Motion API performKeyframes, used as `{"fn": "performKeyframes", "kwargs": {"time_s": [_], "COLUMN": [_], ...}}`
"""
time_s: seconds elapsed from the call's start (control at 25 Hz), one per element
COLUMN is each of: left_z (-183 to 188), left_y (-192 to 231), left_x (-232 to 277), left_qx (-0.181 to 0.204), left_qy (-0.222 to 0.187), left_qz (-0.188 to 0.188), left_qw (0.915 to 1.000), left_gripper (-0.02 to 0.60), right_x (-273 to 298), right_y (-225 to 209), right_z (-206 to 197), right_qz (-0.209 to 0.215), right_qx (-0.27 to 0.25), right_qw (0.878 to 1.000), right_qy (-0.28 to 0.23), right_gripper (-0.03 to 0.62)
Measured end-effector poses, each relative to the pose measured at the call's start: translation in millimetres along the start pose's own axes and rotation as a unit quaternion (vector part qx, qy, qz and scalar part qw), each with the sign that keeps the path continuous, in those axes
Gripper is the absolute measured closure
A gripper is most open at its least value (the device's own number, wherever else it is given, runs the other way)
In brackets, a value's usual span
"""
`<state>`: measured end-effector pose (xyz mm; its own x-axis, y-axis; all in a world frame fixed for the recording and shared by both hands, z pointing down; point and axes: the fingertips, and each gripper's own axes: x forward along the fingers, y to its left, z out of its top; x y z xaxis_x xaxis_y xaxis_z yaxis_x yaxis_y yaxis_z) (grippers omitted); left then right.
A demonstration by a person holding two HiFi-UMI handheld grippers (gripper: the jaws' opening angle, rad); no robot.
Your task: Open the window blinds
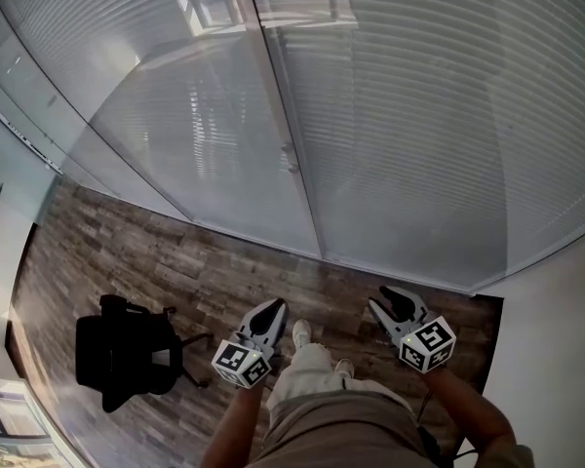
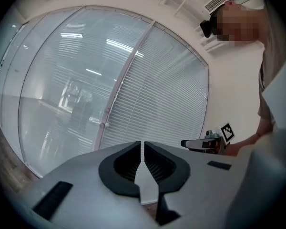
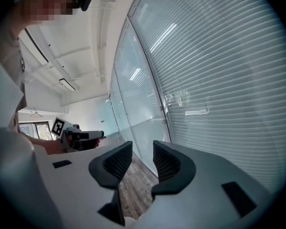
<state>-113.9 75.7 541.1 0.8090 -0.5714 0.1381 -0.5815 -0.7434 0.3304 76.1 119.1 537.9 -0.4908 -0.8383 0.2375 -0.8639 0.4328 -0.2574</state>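
On floor [image 1: 175, 261] at left: black chair [image 1: 127, 354] | ahead: closed blinds [image 1: 419, 115]

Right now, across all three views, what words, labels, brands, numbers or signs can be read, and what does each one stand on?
None: there is no readable text in any view.
The marker cubes on the left gripper and the right gripper: black-and-white square patterns only, no letters or digits.
The blinds and the office chair: no label or sign to be seen.
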Motion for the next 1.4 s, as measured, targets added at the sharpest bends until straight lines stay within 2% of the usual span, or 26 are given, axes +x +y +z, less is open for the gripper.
{"fn": "performKeyframes", "kwargs": {"time_s": [0.24,0.48,0.6,0.76,1.0,1.4], "left_z": [-3,13,27,34,66,74], "left_y": [24,57,75,98,127,175], "left_x": [23,54,75,96,115,146], "left_qx": [-0.009,-0.012,-0.024,-0.010,-0.007,-0.014], "left_qy": [0.018,0.035,0.045,0.049,0.044,0.058], "left_qz": [-0.017,-0.045,-0.064,-0.084,-0.098,-0.120], "left_qw": [0.9997,0.9983,0.9967,0.9952,0.9942,0.9909], "left_gripper": [0.566,0.566,0.566,0.566,0.566,0.566], "right_x": [19,56,77,106,139,185], "right_y": [-15,-26,-30,-32,-35,-57], "right_z": [-5,1,14,18,46,65], "right_qz": [-0.026,-0.037,-0.043,-0.045,-0.062,-0.091], "right_qx": [-0.013,-0.003,-0.005,-0.013,-0.015,-0.015], "right_qw": [1.000,0.999,0.999,0.999,0.998,0.996], "right_qy": [0.007,0.002,-0.002,-0.007,-0.009,-0.015], "right_gripper": [0.459,0.457,0.457,0.457,0.457,0.456]}}
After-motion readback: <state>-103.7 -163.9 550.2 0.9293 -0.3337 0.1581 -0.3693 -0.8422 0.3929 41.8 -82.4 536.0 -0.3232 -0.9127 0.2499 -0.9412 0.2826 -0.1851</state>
